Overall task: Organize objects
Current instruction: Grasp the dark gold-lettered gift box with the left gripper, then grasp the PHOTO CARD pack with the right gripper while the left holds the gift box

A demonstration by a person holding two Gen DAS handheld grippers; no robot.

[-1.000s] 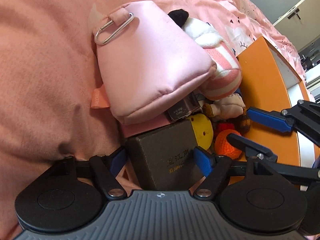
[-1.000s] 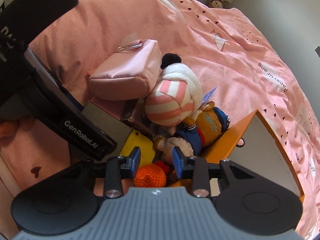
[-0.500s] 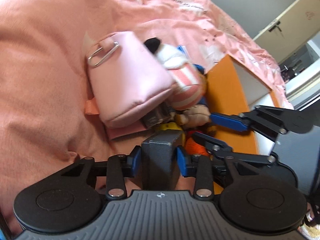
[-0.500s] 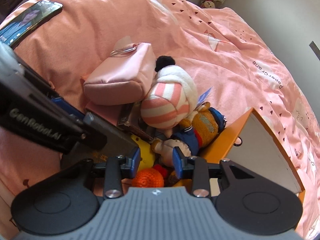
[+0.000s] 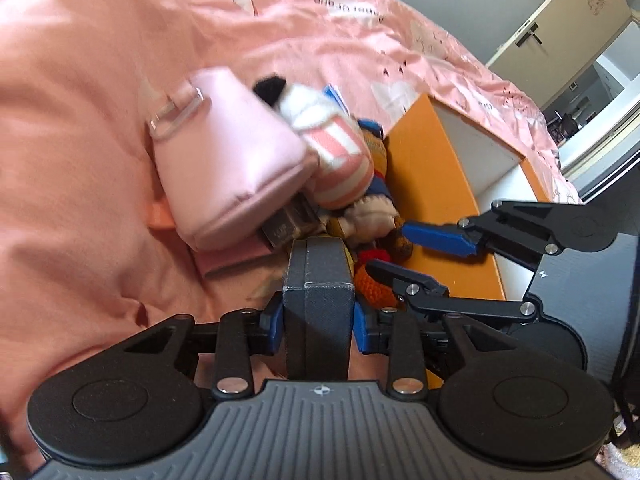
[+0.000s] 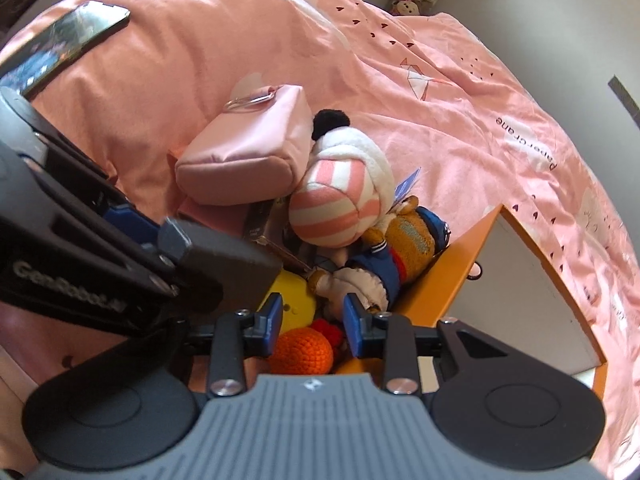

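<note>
- Pink bedding (image 6: 420, 40) spreads ahead of both my hand-held grippers, soft and wrinkled, printed with tiny hearts; a dark phone (image 6: 64, 40) lies far ahead to the left of my right one.
- My left hand-held gripper (image 5: 318, 320) now pinches the dark grey box (image 5: 318, 280) between its blue pads; a second ago the box sat low in the pile with the pads wide around it, so it has been clamped and lifted clear.
- I judge that the box is ready to travel to the orange storage box (image 5: 436, 200), which stands open just ahead and to the right of that gripper.
- My right hand-held gripper (image 6: 312, 316) is spread and holds nothing, hovering right over the orange crocheted ball (image 6: 302, 350).
- Just ahead of it the pile stays bunched: a padded pink pouch (image 6: 244, 160) with a metal clip, a striped plush ball (image 6: 332, 208) with a black pompom, a furry bear doll (image 6: 408, 248) and a smooth yellow toy (image 6: 288, 292).
- Rigid, flat faces make the box firm in the grip; the plush things will squash.
</note>
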